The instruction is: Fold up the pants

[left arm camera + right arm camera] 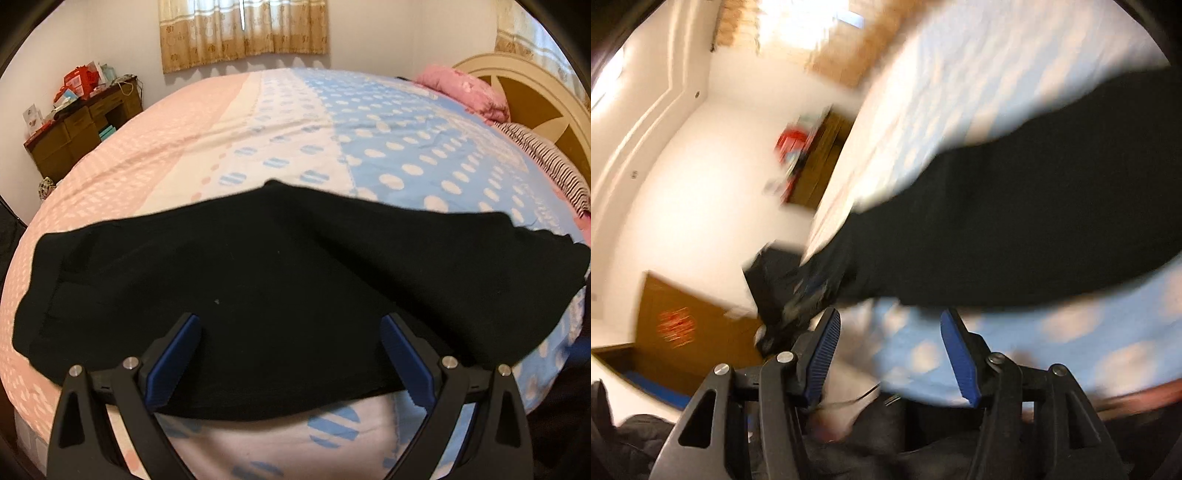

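Where left gripper (291, 325) gapes, black pants (280, 266) beneath.

1 pants (280, 280) — 1 bed (369, 140) — 2 pillows (465, 92).

Your left gripper (290, 326) points steeply downward. Its jaws stand wide apart, and the blue pads (173, 363) face each other across a broad gap. No pad presses on anything; the fingertips hover clear, with only the black linkage arms and their silver pivot pins showing at the bottom of the left wrist view.

Your right gripper (890, 319) points at a shallower downward angle. The right wrist view is heavily blurred. Its jaws are parted, noticeably narrower than the left pair. The ribbed blue pads (823, 356) are bare, and nothing lies between them.

Neither of your hands nor either sleeve can be identified with certainty in either view.
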